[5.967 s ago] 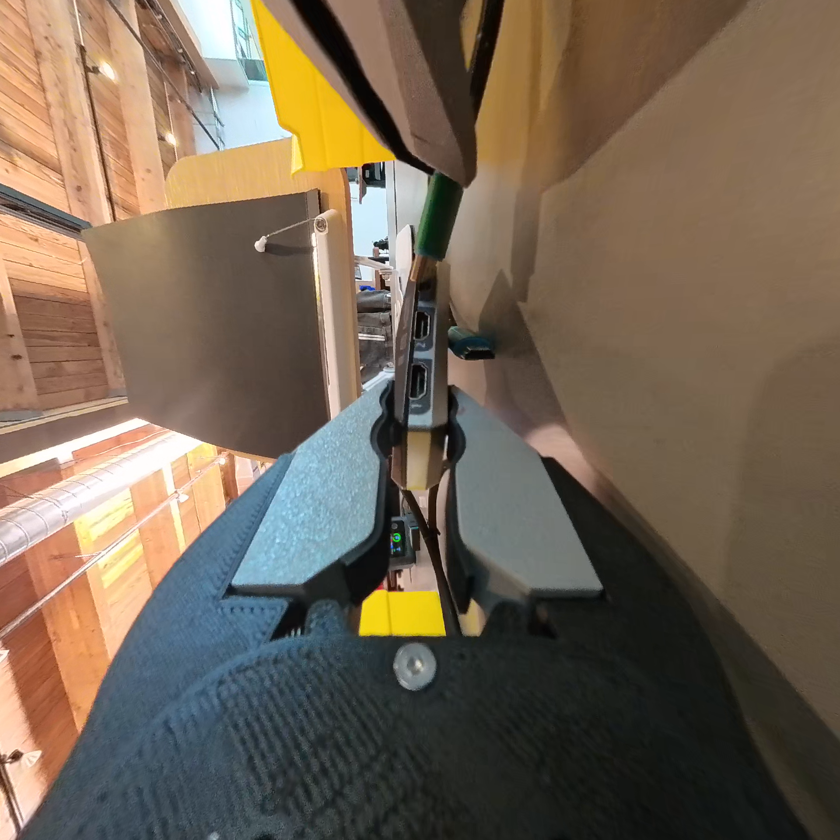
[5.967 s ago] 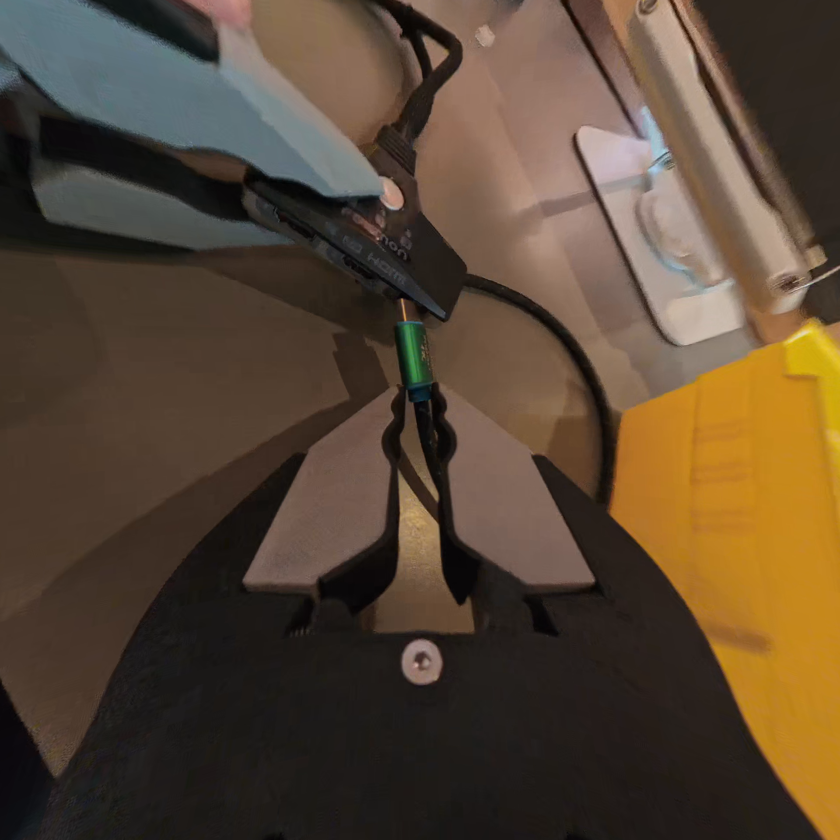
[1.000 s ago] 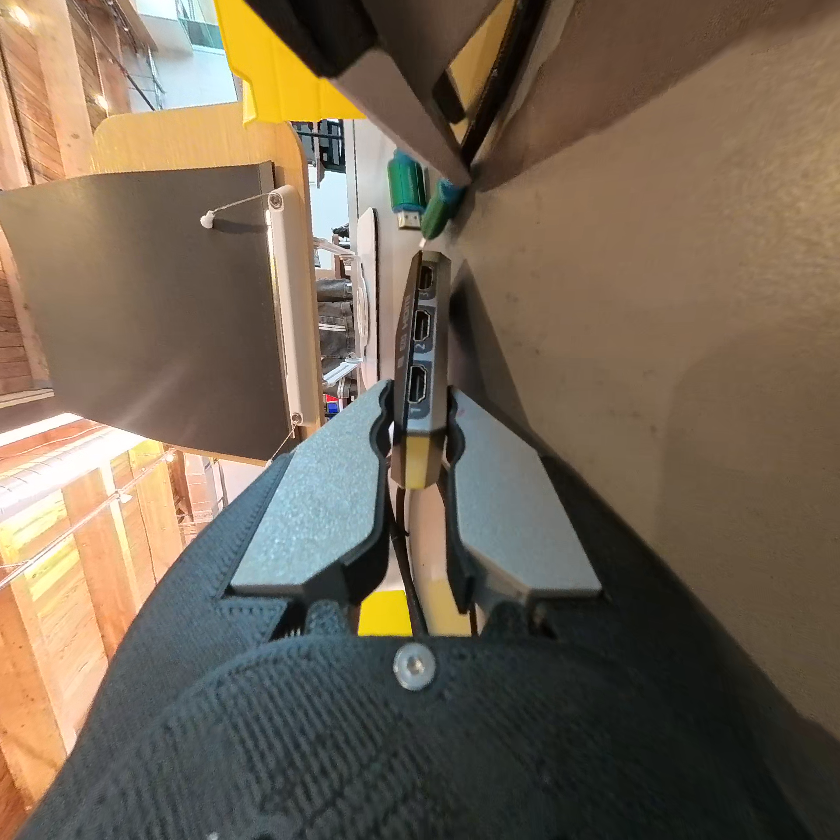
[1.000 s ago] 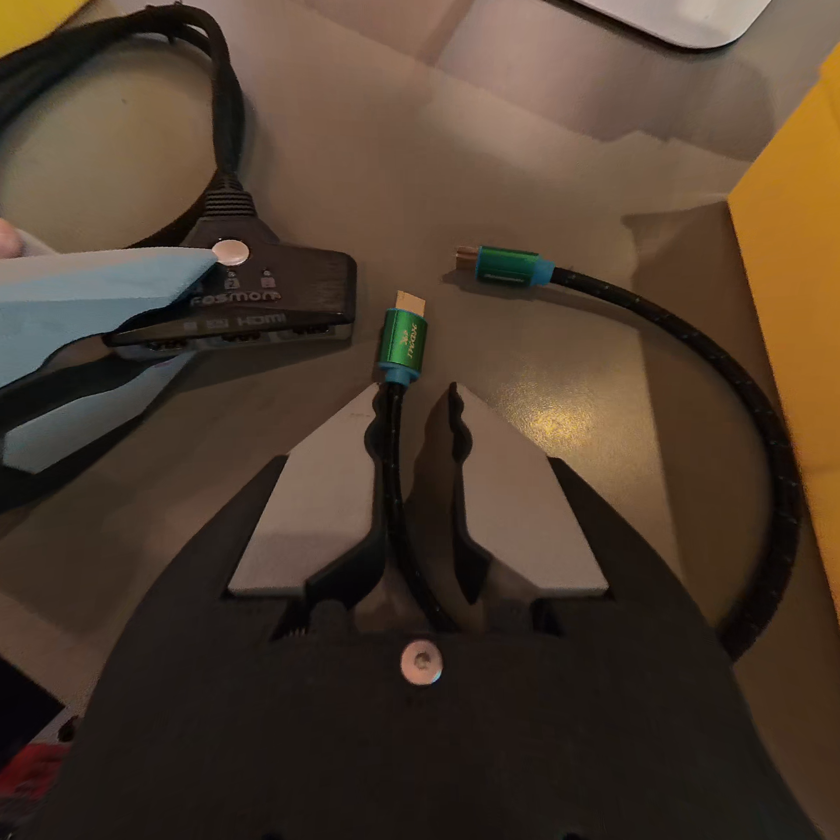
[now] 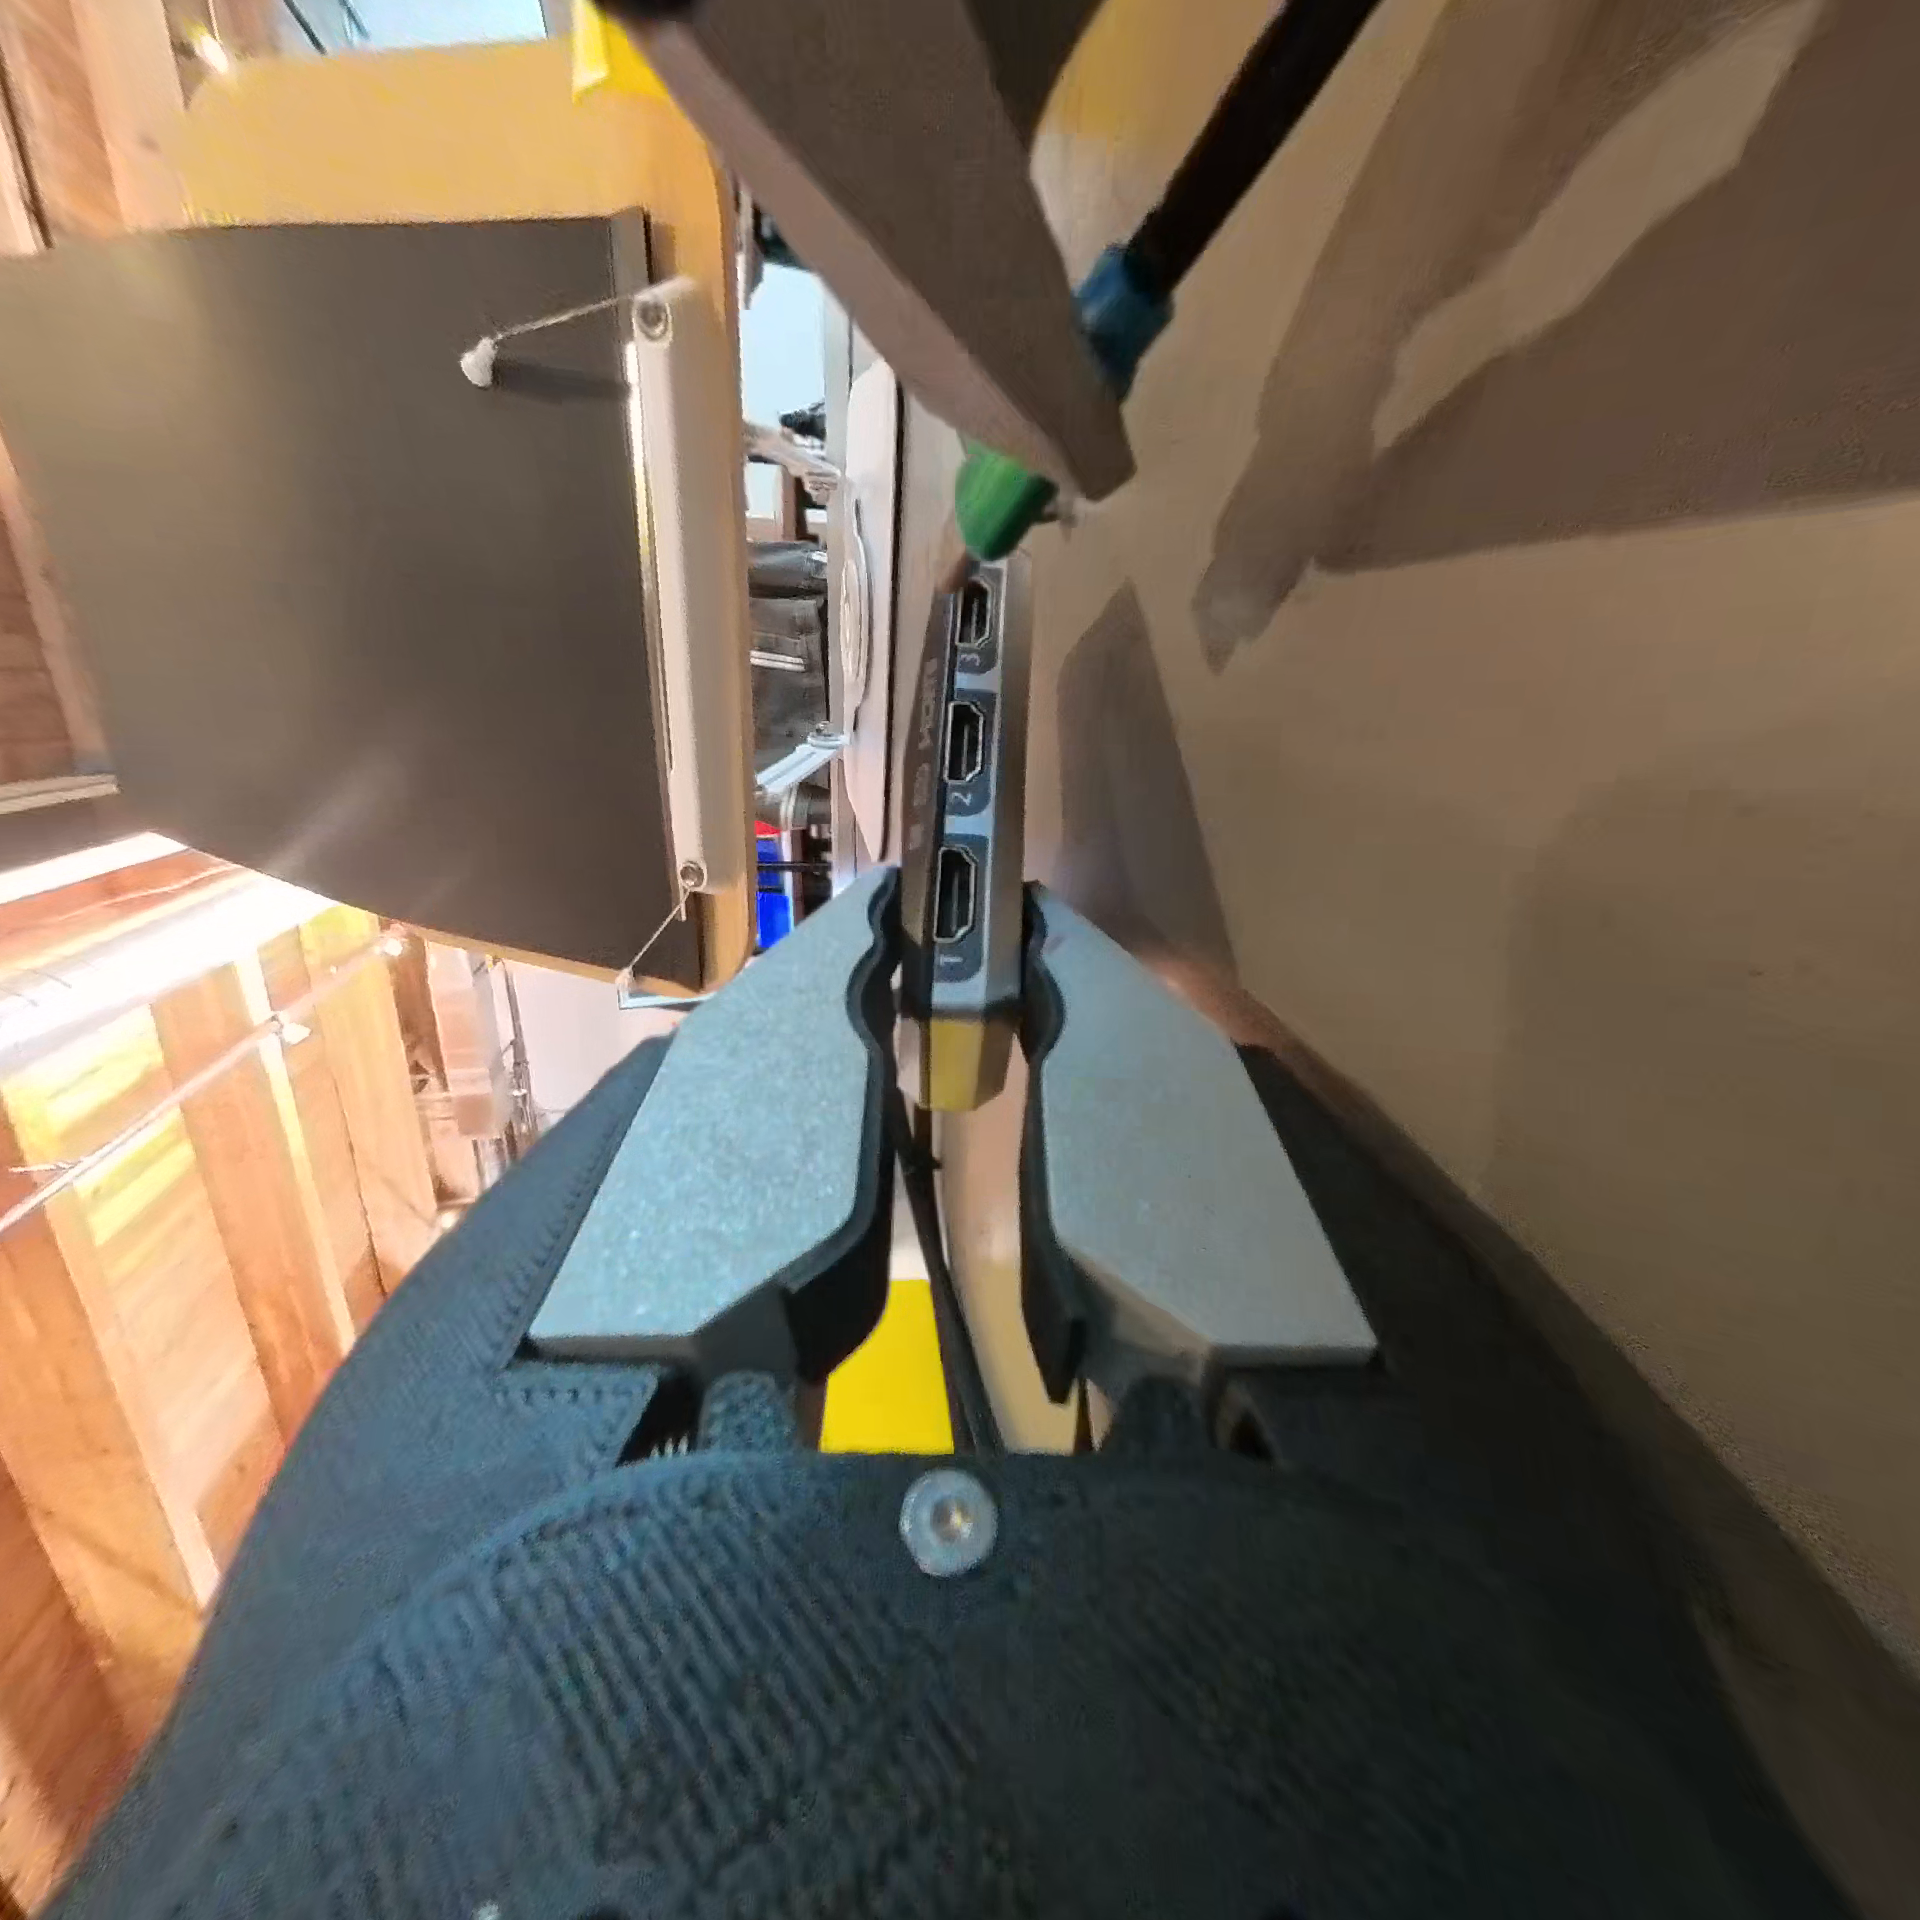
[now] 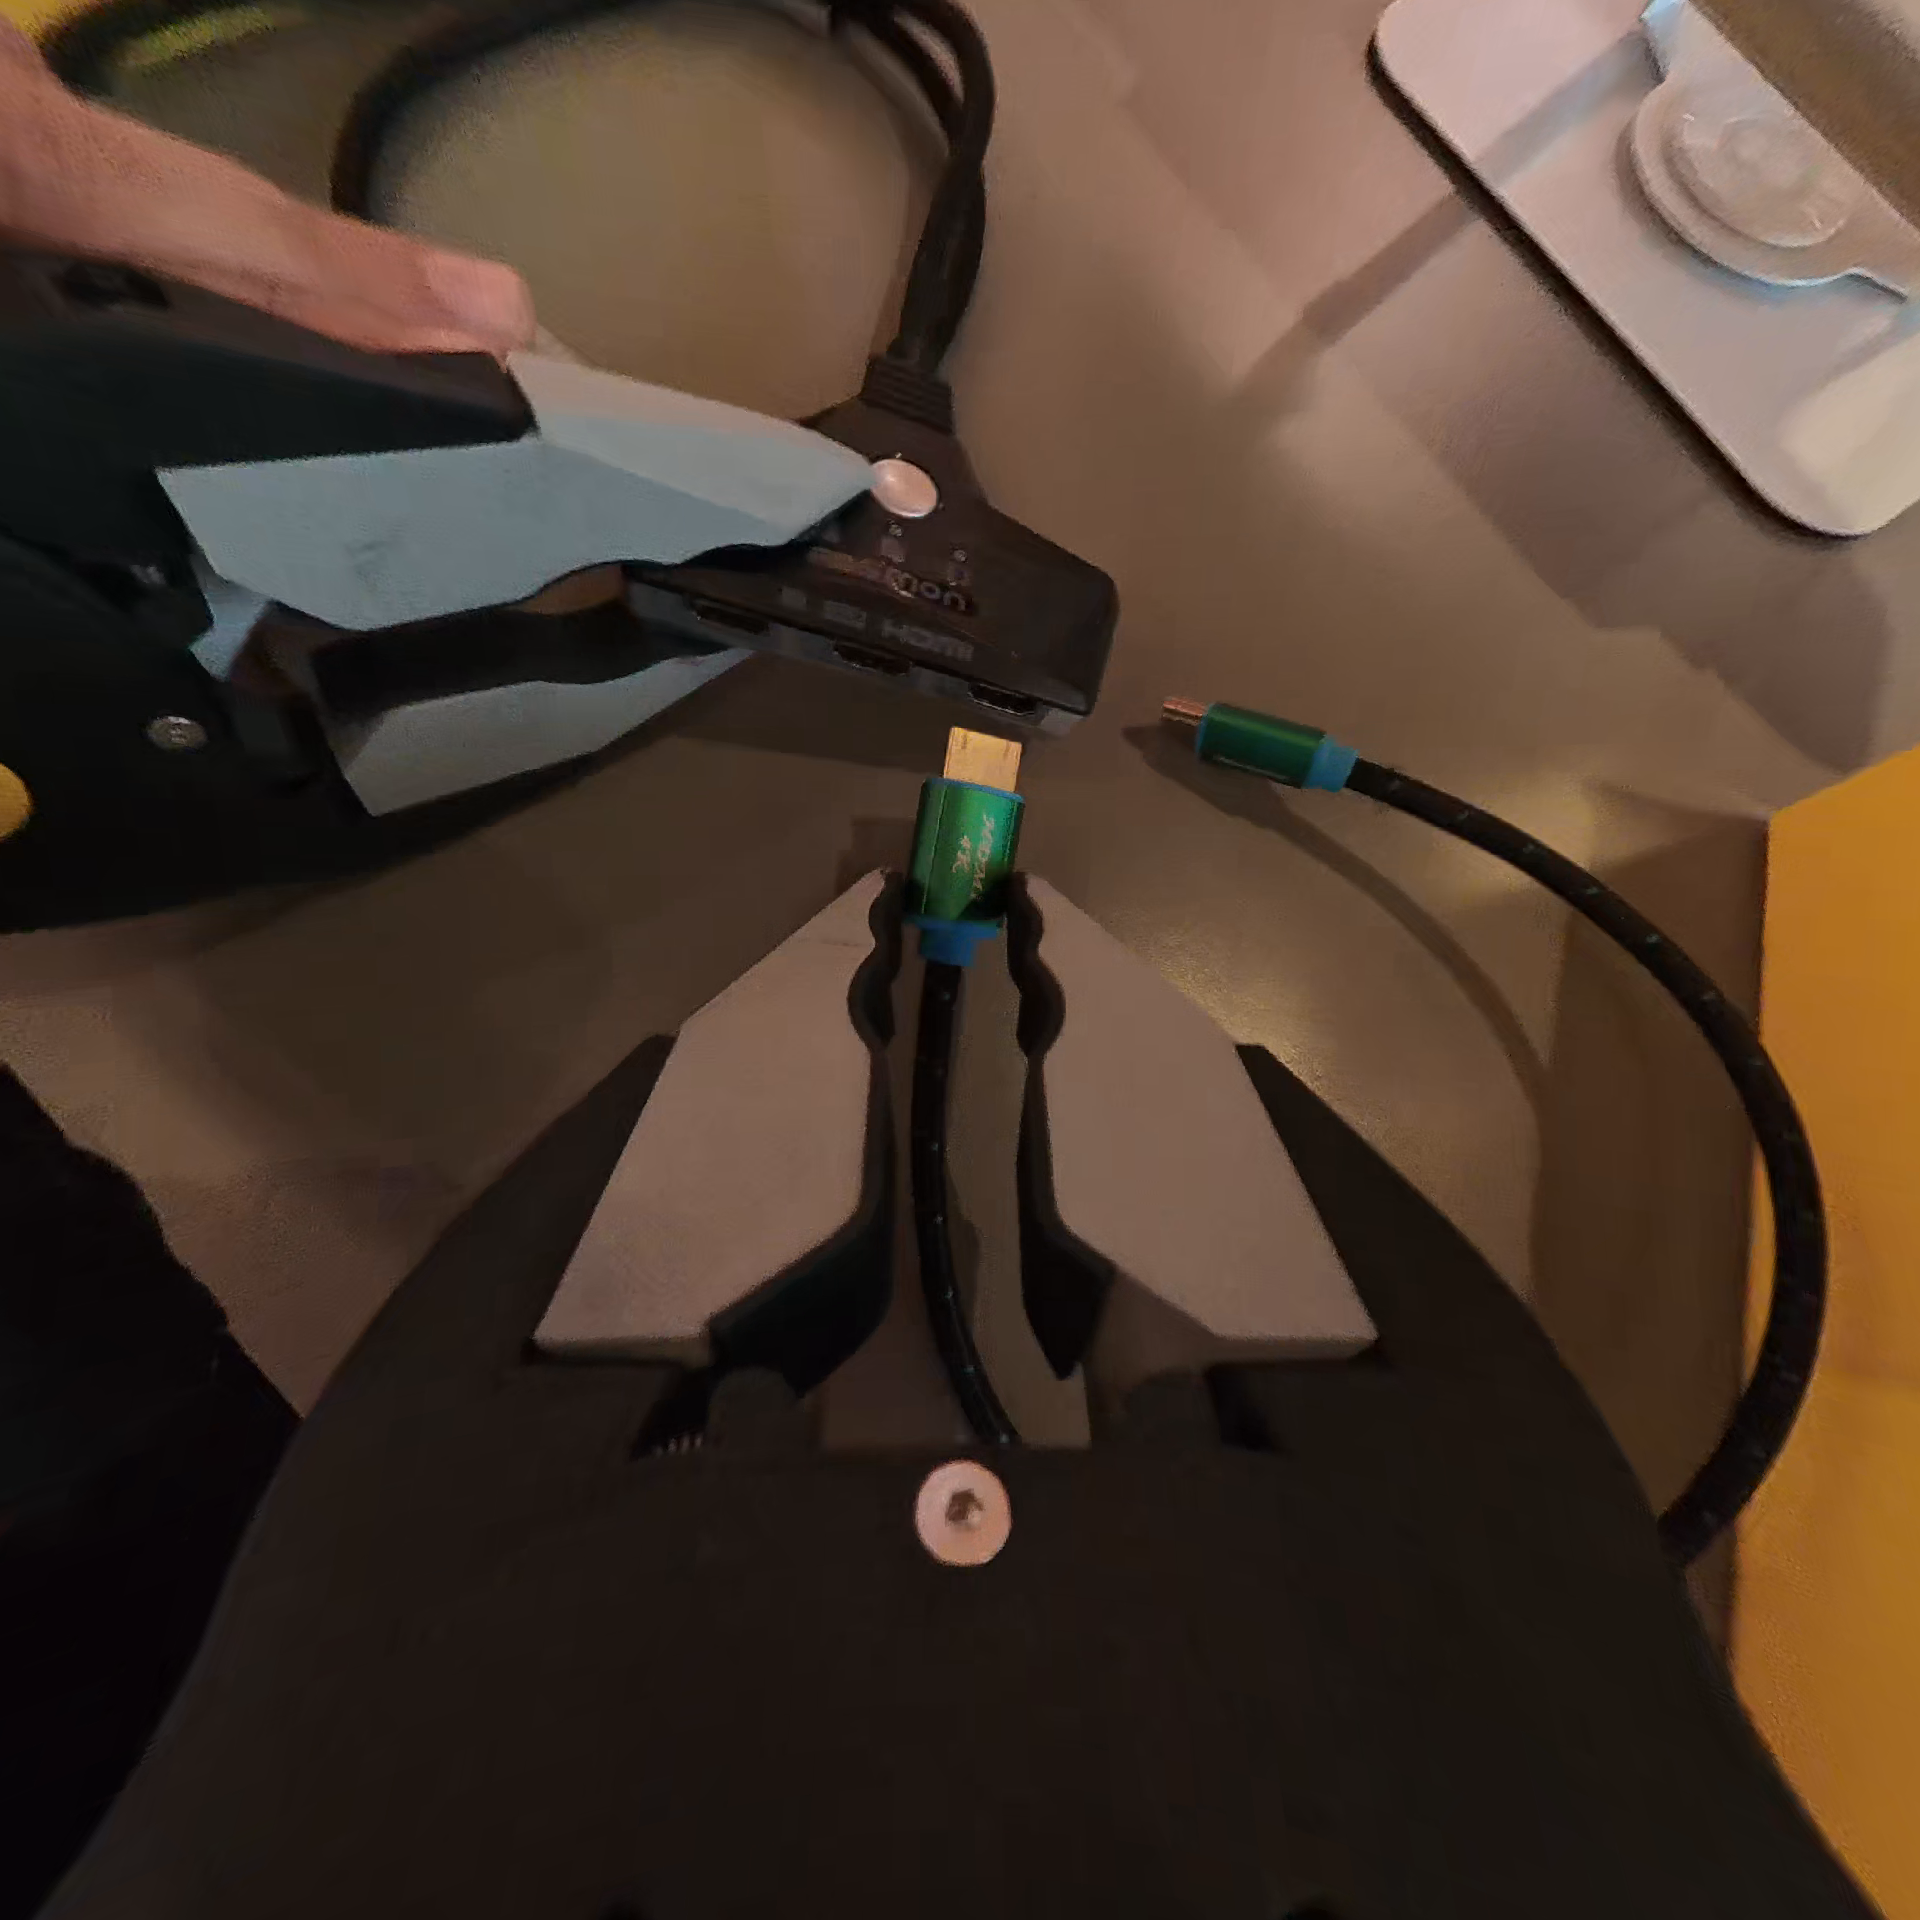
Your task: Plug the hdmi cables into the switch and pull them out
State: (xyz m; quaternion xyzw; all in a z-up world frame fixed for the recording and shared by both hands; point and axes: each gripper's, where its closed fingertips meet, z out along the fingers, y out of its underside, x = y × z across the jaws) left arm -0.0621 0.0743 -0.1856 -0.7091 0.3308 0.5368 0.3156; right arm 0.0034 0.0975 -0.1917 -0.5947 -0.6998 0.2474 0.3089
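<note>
Plug (image 6: 961,831) sits clamped in the right claw (image 6: 954,902), long axis at 12 o'clock, tip just short of the switch (image 6: 935,613) port at 1 o'clock; left claw (image 5: 961,940) clamps the switch above the tabletop (image 6: 1299,499).

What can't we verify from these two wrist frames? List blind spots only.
- Left wrist view: held plug mostly behind the right gripper's finger; its metal tip is hidden and motion-blurred.
- Right wrist view: the switch's left end is covered by the left gripper.
- Right wrist view: black cables behind the switch are cut off at the top edge.
- Right wrist view: braided cable disappears behind the gripper body.
</note>
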